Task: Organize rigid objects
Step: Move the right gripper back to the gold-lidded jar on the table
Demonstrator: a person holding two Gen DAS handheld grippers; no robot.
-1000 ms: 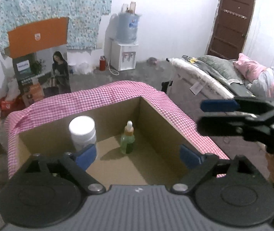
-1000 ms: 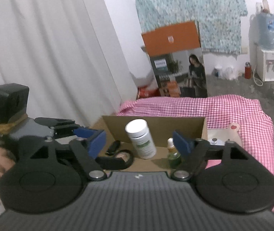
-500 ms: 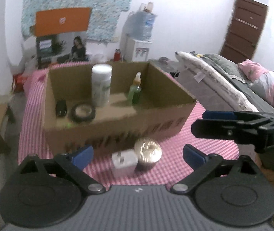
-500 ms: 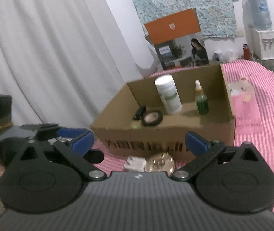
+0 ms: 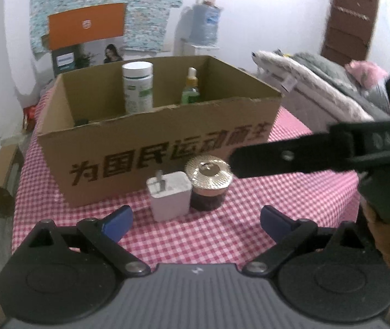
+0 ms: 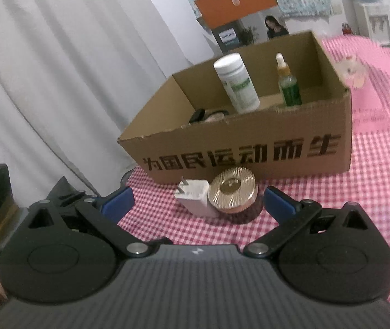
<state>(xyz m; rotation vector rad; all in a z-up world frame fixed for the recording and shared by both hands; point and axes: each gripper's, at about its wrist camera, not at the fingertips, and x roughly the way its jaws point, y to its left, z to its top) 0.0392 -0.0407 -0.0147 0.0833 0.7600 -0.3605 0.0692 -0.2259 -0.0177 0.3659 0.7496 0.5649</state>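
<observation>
Charger and gold-lidded jar sit touching on the checked cloth, just before the cardboard box. I've dropped both grippers from over the box to these two: left gripper and right gripper both spread, empty. Pickup next, probably.

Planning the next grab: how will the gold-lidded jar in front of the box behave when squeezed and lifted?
The jar looks squat and wide, so it probably won't tip. Its ribbed gold lid should give some grip, though the dark body may be glass and slippery. It touches the charger, which will likely get nudged.
</observation>
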